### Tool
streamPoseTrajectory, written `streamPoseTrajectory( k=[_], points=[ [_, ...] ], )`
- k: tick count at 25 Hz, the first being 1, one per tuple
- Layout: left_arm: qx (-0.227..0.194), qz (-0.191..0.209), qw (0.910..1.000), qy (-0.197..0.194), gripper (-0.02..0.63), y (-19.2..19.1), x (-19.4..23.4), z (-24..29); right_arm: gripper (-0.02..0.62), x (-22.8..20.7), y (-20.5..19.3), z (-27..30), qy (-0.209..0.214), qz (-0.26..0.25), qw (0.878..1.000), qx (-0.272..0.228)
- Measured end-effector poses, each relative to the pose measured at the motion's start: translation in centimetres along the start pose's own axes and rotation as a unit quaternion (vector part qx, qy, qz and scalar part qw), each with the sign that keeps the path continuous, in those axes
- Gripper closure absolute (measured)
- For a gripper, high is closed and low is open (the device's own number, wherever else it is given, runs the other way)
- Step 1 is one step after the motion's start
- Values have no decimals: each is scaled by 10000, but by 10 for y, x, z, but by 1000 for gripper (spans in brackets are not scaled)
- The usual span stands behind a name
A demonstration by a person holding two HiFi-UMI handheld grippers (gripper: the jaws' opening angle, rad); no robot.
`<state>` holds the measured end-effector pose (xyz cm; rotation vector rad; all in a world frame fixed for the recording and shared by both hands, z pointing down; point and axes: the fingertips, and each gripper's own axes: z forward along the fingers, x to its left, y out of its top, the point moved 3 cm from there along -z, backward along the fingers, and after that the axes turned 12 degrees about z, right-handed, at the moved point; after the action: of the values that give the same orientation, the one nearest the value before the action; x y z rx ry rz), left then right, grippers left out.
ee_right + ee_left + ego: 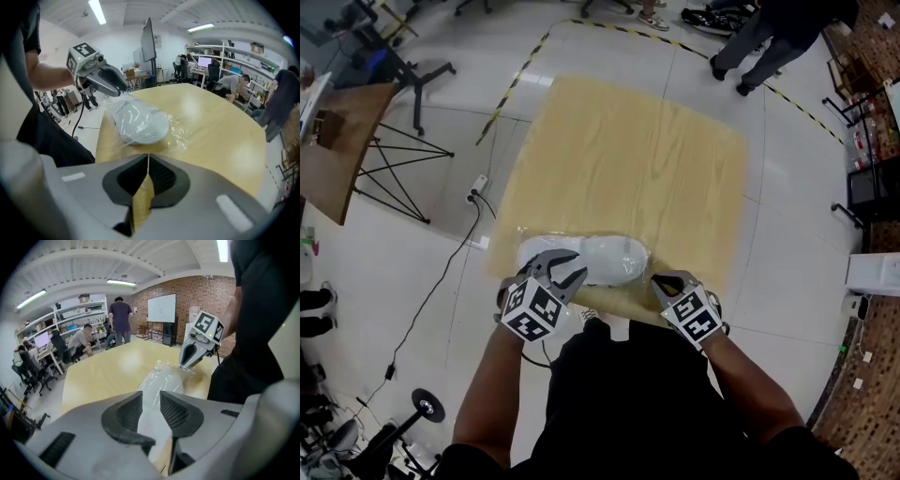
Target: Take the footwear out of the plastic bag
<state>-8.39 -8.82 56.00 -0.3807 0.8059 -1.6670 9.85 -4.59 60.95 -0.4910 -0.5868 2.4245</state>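
Note:
A white shoe (598,260) lies sealed in a clear plastic bag (630,251) near the front edge of the light wooden table (628,141). My left gripper (572,274) hangs over the shoe's left end with its jaws open. In the left gripper view the bagged shoe (161,380) shows through the gap of the left gripper (151,397), the pads not pressing on it. My right gripper (661,279) is shut at the bag's right edge. In the right gripper view the right gripper (148,157) has nothing between its pads, and the shoe (140,123) lies just ahead.
A brown side table (337,150) on black legs and an office chair (394,66) stand left of the table. A cable with a power strip (478,192) runs over the floor. A person (769,37) stands at the far right, and shelving (872,150) lines the right side.

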Motion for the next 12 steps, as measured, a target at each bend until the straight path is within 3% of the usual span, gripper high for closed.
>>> streamPoseTrajectory(
  k=[3, 5, 9, 12],
  points=[
    [-93, 286, 9994, -170, 468, 21, 0, 3, 559, -6, 13, -7, 96, 332, 9992, -208],
    [31, 472, 9979, -448, 454, 28, -1, 18, 539, -15, 19, -7, 267, 893, 9951, -340],
    [765, 817, 9842, -1374, 416, 9, -13, 56, 488, -31, 20, 8, 909, 2541, 9621, -382],
    [902, 931, 9800, -1508, 417, 0, -20, 62, 486, -32, 19, 14, 1209, 3141, 9408, -408]
  ],
)
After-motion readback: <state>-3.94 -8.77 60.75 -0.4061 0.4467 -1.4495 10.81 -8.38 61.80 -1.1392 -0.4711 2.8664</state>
